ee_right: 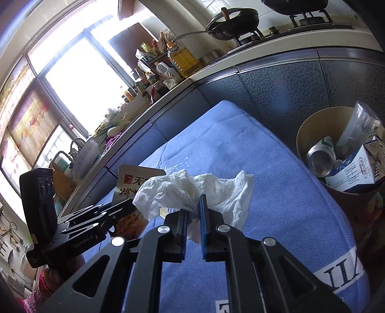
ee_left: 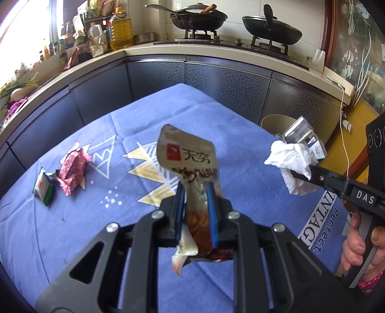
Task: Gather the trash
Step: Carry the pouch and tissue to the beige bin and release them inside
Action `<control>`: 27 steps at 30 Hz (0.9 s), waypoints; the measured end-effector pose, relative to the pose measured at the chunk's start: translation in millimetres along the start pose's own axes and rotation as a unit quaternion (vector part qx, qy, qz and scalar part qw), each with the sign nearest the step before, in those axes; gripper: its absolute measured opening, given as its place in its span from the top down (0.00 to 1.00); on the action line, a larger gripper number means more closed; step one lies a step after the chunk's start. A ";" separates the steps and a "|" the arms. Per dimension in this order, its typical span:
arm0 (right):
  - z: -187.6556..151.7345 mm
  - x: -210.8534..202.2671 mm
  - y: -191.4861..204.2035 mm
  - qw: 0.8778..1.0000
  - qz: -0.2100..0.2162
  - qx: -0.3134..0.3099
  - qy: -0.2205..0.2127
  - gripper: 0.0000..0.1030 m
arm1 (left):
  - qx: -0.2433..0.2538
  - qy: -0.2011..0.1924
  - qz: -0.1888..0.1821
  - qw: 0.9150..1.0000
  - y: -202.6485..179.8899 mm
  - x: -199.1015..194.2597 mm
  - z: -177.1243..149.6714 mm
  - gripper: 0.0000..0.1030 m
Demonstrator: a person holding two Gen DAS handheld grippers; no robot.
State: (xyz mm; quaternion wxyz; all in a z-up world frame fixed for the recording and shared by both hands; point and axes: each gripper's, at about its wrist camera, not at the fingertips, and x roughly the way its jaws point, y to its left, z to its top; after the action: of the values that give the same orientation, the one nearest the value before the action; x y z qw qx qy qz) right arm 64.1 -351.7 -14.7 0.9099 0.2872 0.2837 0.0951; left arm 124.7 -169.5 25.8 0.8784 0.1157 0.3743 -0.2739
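My left gripper (ee_left: 196,190) is shut on a crumpled food packet (ee_left: 187,154) with a red logo and printed characters, held up above the blue tablecloth (ee_left: 72,228). The same packet (ee_right: 137,178) and the left gripper (ee_right: 130,204) show at the left of the right wrist view. My right gripper (ee_right: 193,204) is shut on a crumpled white tissue (ee_right: 180,190); in the left wrist view that tissue (ee_left: 288,156) hangs at the tip of the right gripper (ee_left: 303,174). A pink wrapper (ee_left: 72,171) and a small green-and-white packet (ee_left: 43,189) lie on the cloth at the left.
A round bin (ee_right: 310,122) beyond the table's right edge holds a can (ee_right: 321,159), a carton (ee_right: 356,168) and a clear plastic cup (ee_right: 358,125). Behind runs a kitchen counter (ee_left: 144,49) with bottles, a stove and two black pans (ee_left: 199,18). A hand (ee_left: 356,243) holds the right gripper's grip.
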 end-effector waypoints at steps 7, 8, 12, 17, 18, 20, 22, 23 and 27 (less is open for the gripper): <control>11.2 -17.3 -24.9 1.000 -0.011 0.012 -0.015 0.91 | 0.022 -0.002 -0.024 0.999 -31.5 14.2 26.3 0.83; 12.6 -20.5 -27.7 1.000 -0.014 0.014 -0.019 0.91 | 0.026 -0.003 -0.029 0.999 -37.3 16.6 31.5 0.83; 25.5 -39.3 -47.3 0.998 -0.030 0.023 -0.041 0.91 | 0.045 -0.007 -0.055 0.997 -65.6 27.3 54.5 0.83; 45.3 -64.9 -81.0 0.996 -0.052 0.041 -0.067 0.91 | 0.074 -0.011 -0.087 0.993 -105.1 45.6 84.7 0.83; 50.2 -69.6 -88.2 0.995 -0.057 0.044 -0.071 0.91 | 0.076 -0.009 -0.094 0.993 -111.4 50.3 90.9 0.83; 60.3 -77.6 -101.1 0.994 -0.065 0.049 -0.076 0.91 | 0.080 -0.004 -0.108 0.991 -125.2 62.1 104.1 0.83; 69.9 -79.4 -115.0 0.993 -0.069 0.059 -0.073 0.91 | 0.084 0.003 -0.120 0.989 -138.3 74.9 116.0 0.83; 74.3 -79.9 -122.9 0.993 -0.071 0.066 -0.072 0.91 | 0.087 0.008 -0.124 0.988 -145.5 81.8 121.5 0.83; 87.3 -78.8 -146.7 0.991 -0.091 0.074 -0.066 0.91 | 0.097 0.029 -0.138 0.985 -172.5 110.2 138.2 0.83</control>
State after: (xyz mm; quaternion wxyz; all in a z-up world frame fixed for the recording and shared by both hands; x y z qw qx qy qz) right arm 50.7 -539.0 -4.0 0.9078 0.3321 0.2545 -0.0280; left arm 171.6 -411.4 42.4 0.8058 0.1553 0.3833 -0.4238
